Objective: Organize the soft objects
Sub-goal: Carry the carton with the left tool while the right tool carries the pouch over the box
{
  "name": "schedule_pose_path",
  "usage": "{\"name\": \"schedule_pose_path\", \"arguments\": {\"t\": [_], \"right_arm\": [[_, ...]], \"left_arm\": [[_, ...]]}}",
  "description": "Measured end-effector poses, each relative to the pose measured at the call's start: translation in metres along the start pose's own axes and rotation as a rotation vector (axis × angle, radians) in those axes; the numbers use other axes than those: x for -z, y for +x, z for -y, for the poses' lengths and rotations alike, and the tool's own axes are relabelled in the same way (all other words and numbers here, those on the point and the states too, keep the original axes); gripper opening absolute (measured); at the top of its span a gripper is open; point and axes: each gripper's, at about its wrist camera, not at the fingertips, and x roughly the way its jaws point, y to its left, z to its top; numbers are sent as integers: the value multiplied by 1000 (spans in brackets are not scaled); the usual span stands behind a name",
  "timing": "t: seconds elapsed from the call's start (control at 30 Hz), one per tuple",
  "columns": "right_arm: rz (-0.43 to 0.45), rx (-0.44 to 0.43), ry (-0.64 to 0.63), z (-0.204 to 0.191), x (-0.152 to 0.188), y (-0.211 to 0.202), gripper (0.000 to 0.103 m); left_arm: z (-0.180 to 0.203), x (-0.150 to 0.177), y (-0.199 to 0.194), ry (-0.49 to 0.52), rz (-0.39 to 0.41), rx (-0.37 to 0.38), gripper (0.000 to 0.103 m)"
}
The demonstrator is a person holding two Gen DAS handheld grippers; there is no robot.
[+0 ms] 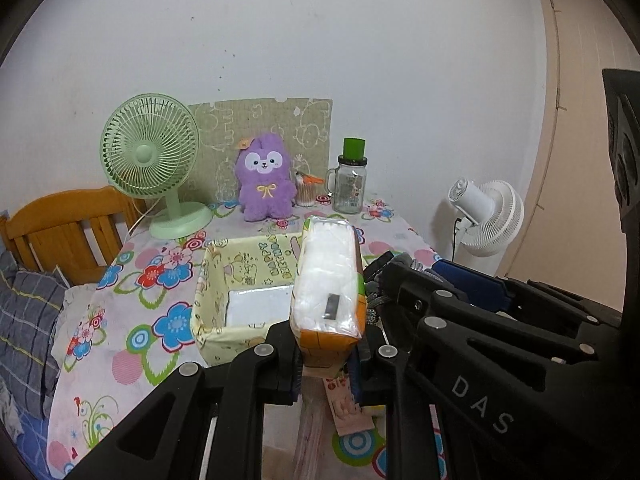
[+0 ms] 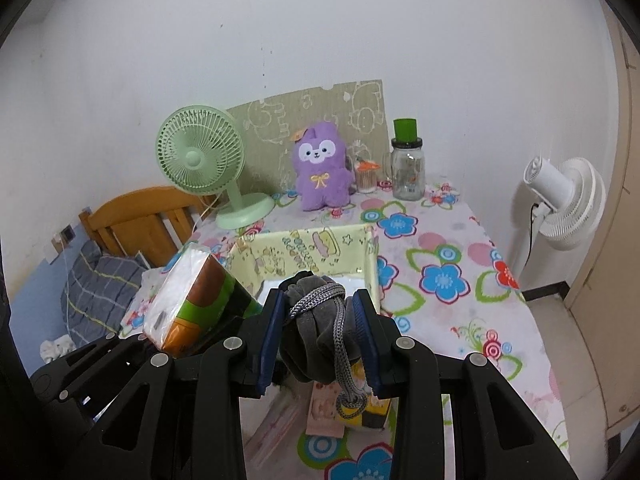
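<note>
My left gripper (image 1: 326, 356) is shut on the near end of a tissue pack (image 1: 326, 280), white tissues in clear wrap with orange and green ends, held above the table. The right wrist view shows the same pack (image 2: 188, 292) at lower left. My right gripper (image 2: 320, 332) is shut on a bunched grey drawstring pouch (image 2: 312, 328), its cord hanging down. Both are held near the front edge of an open yellow fabric box (image 2: 304, 252), whose printed wall (image 1: 248, 264) also shows in the left wrist view. A purple plush (image 1: 263, 178) sits upright at the back.
The table (image 2: 440, 280) has a floral cloth. At the back stand a green desk fan (image 1: 150, 160), a swab container (image 1: 306, 192) and a glass jar with a green lid (image 1: 350, 184). Small packets (image 2: 326, 408) lie beneath my grippers. A white floor fan (image 1: 486, 216) stands right, a wooden bed (image 1: 60, 232) left.
</note>
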Motion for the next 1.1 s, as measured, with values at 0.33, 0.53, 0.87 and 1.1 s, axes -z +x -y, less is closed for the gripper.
{"name": "schedule_pose_path", "arguments": {"t": [0.33, 0.53, 0.87, 1.1], "right_arm": [[32, 6, -20, -7, -22, 20, 39], [30, 13, -28, -9, -31, 34, 39], [29, 11, -54, -12, -46, 59, 39], [1, 4, -48, -11, -54, 84, 39]], "left_arm": [[-11, -20, 16, -8, 28, -29, 16], [-18, -27, 28, -11, 25, -36, 16], [-30, -38, 49, -41, 27, -47, 16], [-38, -44, 71, -49, 0, -52, 16]]}}
